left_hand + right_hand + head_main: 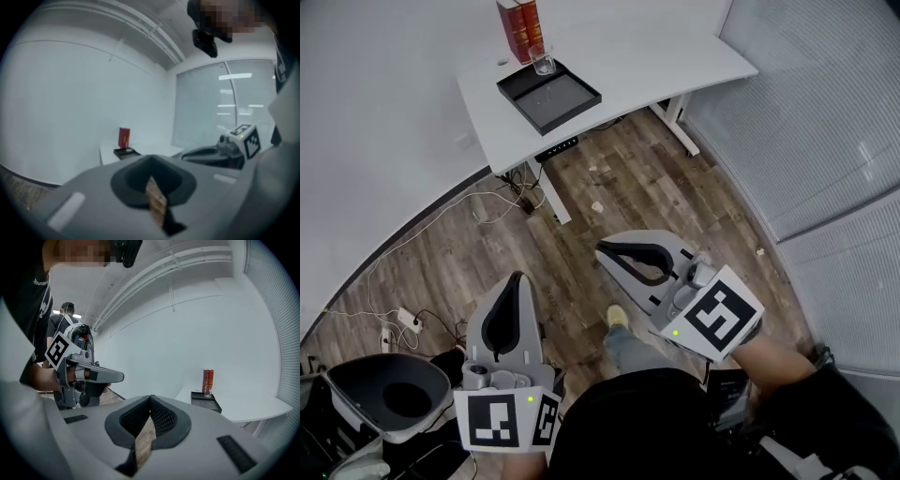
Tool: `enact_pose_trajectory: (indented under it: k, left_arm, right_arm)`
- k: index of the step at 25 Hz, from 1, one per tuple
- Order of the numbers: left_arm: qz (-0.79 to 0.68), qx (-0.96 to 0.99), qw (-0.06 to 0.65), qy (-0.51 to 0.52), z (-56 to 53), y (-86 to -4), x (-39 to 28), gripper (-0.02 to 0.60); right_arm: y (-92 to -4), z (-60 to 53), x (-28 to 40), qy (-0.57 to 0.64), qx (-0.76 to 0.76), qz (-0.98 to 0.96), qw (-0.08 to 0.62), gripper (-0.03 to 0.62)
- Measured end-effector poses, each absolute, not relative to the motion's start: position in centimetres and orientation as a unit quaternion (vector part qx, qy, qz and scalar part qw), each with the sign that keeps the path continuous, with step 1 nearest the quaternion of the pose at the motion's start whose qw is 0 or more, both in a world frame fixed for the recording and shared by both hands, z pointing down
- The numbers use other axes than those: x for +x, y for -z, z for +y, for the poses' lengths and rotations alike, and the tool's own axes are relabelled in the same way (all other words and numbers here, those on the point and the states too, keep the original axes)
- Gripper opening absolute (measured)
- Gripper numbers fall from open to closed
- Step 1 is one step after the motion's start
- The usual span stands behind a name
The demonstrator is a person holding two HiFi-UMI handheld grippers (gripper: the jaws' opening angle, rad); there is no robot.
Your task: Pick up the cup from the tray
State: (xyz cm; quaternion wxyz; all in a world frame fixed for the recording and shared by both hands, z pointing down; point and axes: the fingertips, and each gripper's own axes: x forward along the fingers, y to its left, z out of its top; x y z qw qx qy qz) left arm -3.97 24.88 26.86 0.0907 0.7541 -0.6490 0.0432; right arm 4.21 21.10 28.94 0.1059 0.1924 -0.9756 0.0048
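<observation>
standing in tray (561, 101): cup (544, 62); l hand-held gripper (520, 277), r hand-held gripper (601, 248) closed

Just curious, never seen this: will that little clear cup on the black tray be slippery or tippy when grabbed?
The cup looks like clear glass, so probably stiff, smooth, slippery, and breakable if dropped. It seems empty, so likely light. It stands upright in the tray corner beside the red box; a sideways nudge might tip it.
</observation>
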Motion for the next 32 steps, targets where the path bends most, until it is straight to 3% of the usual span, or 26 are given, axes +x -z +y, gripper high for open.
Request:
enact_pose_trajectory:
  k: [16,32]
  left_arm:
    - [-0.659,0.744,0.1,-0.052,15.9,-25.4,-2.3,0.0]
    - [-0.667,0.739,0.078,-0.055,14.9,-25.2,-1.6,0.0]
  right_arm:
    - [-27.8,12.0,5.7,-0.012,0.173,-0.978,0.112,0.014]
    - [-28.1,10.5,6.5,-0.002,0.171,-0.98,0.1,0.014]
